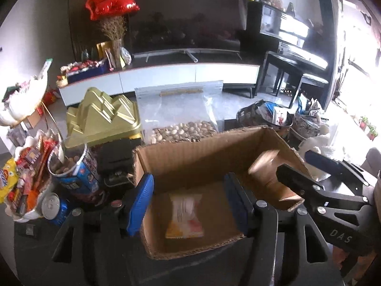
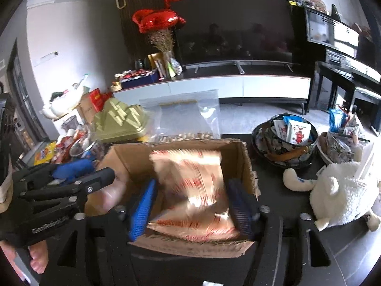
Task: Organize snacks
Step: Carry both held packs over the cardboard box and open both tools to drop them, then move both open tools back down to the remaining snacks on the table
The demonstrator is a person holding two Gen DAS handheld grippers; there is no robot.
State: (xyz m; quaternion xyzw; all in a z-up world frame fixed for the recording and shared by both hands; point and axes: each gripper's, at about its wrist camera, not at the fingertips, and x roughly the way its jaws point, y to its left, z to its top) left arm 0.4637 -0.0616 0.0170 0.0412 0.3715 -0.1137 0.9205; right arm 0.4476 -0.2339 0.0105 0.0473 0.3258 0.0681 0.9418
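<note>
An open cardboard box [image 1: 202, 152] stands on the dark table in front of me. A yellow and orange snack packet [image 1: 185, 217] lies flat on its floor. My left gripper [image 1: 188, 181] hangs over the box's near edge, open, its blue pads apart with nothing between them. In the right wrist view a pink packet with red stripes [image 2: 190, 178], blurred, sits between the pads of my right gripper [image 2: 193, 183] over the same box [image 2: 123, 157]; the pads stand clear of it. The right gripper [image 1: 295, 164] also shows from the side, with the blurred packet [image 1: 266, 174] just past its tips.
A clear bag of pistachios [image 1: 181, 128], a gold mountain-shaped tin [image 1: 104, 116], a tub of sticks [image 1: 71, 166], a can [image 1: 51, 206] and a heap of sweets [image 1: 26, 181] crowd the box's left and back. A floral round tin [image 2: 290, 135] and a white plush sheep [image 2: 343, 190] sit to its right.
</note>
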